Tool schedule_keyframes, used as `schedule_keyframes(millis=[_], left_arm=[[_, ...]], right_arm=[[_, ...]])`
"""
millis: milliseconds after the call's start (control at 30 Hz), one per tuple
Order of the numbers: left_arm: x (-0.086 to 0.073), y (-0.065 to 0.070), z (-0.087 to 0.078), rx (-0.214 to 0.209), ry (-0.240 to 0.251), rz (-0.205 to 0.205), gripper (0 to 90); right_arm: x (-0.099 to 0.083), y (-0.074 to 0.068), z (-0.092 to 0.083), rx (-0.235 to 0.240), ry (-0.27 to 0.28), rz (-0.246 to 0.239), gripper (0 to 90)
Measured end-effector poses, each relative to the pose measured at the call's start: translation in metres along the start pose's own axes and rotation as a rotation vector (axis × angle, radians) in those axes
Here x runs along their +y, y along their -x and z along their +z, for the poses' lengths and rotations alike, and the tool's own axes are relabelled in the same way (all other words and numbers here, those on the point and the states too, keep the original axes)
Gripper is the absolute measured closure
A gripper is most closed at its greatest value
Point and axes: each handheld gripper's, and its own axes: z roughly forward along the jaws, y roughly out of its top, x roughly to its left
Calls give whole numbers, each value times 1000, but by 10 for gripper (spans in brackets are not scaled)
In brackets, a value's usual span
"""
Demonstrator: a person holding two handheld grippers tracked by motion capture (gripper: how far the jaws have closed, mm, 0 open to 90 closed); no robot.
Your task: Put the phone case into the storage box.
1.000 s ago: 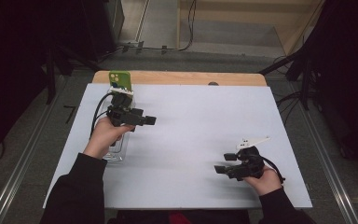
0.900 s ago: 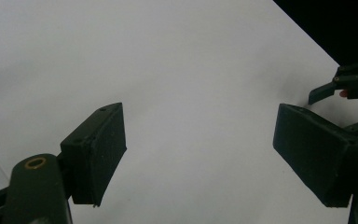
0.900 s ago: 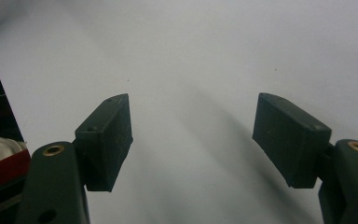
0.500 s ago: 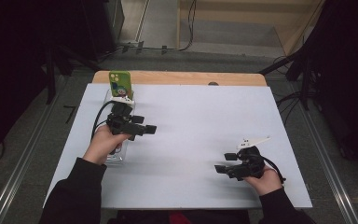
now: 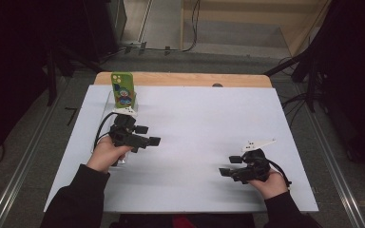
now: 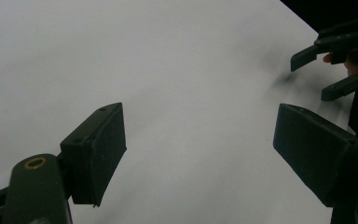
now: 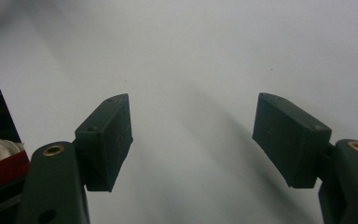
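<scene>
A green phone case with a cartoon figure on it (image 5: 122, 89) is seen standing up in a clear plastic stand (image 5: 108, 102) at the far left of the white table (image 5: 209, 123). Its long side points up, and it leans back a little. It is tilted, not flat.

The left gripper (image 5: 149, 141) is held nearer the person than the phone case, just a little to its right. It is near the case but not touching it. Its jaws are spread wide with nothing between them, as the left gripper view shows (image 6: 200, 149). They are pointed to the right, across the table, and not at the case.

The right gripper (image 5: 225, 172) is held well apart from the phone case, far to the right and close to the person. Its jaws are also spread wide and nothing is held in them (image 7: 193, 140).

So the phone case is much closer to the left hand (image 5: 105, 154). If the case is to be picked up, the left gripper would likely have to be turned back toward the far edge and moved over the stand first.
</scene>
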Motion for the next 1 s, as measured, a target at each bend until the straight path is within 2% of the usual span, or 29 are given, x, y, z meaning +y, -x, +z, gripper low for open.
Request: schedule_keyframes(millis=[733,1000], left_arm=[[-28,11,-8,5,78,46,179],[-39,14,-8,5,82,68,179]], right_arm=[[0,0,-1,2,5,3,266],[0,1,0,5,4,5,266]])
